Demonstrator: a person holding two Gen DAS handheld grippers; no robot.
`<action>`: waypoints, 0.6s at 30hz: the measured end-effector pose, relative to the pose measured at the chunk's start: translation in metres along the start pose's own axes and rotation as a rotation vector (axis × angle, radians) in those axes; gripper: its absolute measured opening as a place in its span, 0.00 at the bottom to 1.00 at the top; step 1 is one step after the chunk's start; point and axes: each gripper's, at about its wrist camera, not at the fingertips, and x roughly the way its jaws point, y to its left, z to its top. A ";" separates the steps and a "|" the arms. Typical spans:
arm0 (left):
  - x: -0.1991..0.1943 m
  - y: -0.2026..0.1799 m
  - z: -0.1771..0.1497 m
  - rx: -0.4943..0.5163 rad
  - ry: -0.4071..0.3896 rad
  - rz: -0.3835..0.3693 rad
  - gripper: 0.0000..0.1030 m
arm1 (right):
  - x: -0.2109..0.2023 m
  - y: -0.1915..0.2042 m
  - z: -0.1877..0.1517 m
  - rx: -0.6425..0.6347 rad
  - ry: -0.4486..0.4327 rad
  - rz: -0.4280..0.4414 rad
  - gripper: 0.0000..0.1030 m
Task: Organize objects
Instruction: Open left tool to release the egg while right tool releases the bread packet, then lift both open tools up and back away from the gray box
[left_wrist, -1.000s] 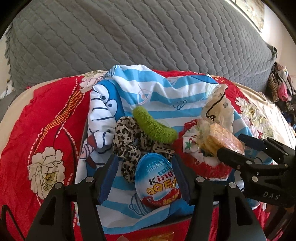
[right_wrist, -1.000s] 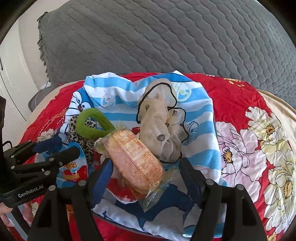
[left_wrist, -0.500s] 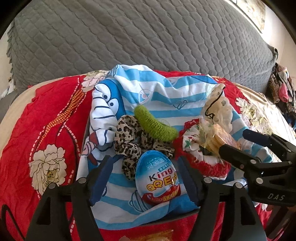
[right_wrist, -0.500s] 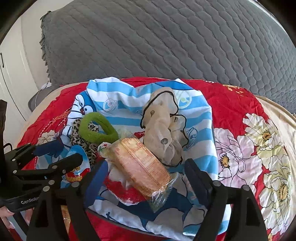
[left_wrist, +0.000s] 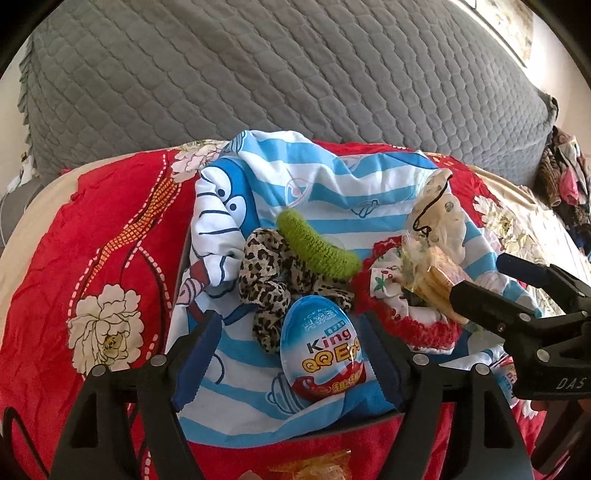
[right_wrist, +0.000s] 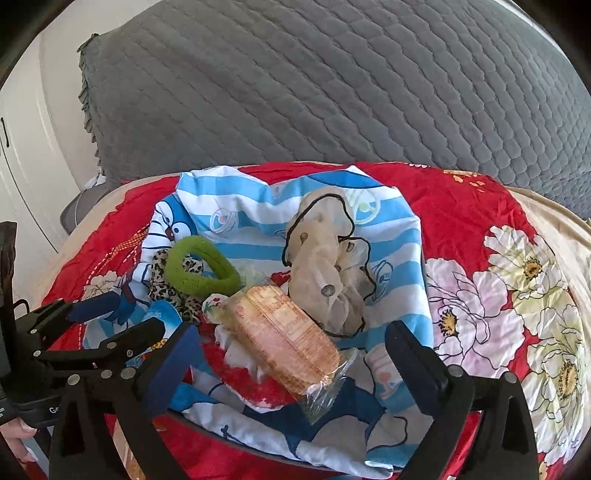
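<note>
A blue and red toy egg (left_wrist: 321, 354) lies on the blue-striped cartoon cloth (left_wrist: 325, 192) between the fingers of my left gripper (left_wrist: 288, 363), whose jaws are opening; the left pad stands well off it. A wrapped cracker pack (right_wrist: 284, 343) rests on a red-trimmed cloth piece (right_wrist: 243, 380) between the fingers of my right gripper (right_wrist: 291, 365); those jaws are opening too and neither pad touches it. Behind lie a green hair band (left_wrist: 317, 251), a leopard scrunchie (left_wrist: 266, 277) and a cream scrunchie (right_wrist: 325, 266). The left gripper (right_wrist: 110, 325) also shows in the right wrist view.
The striped cloth lines a shallow bin on a red floral bedsheet (left_wrist: 110, 258). A grey quilted cushion (left_wrist: 295, 74) rises behind. Clothes (left_wrist: 565, 170) are piled at far right. A yellow wrapped sweet (left_wrist: 314, 469) lies near the front edge. A white cupboard (right_wrist: 22, 166) stands at left.
Both pairs of jaws have spread wider. The egg and the cracker pack now lie free between them. The right gripper has drawn back a little from the pack.
</note>
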 end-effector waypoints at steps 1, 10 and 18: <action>0.000 0.000 0.000 -0.001 0.001 0.003 0.76 | 0.000 0.000 0.000 0.000 0.000 0.002 0.99; -0.011 -0.001 -0.003 0.014 0.007 0.016 0.81 | -0.019 0.003 0.003 -0.001 -0.024 0.015 0.99; -0.033 -0.006 -0.009 0.019 -0.003 0.016 0.85 | -0.049 0.005 0.001 0.020 -0.040 0.036 0.99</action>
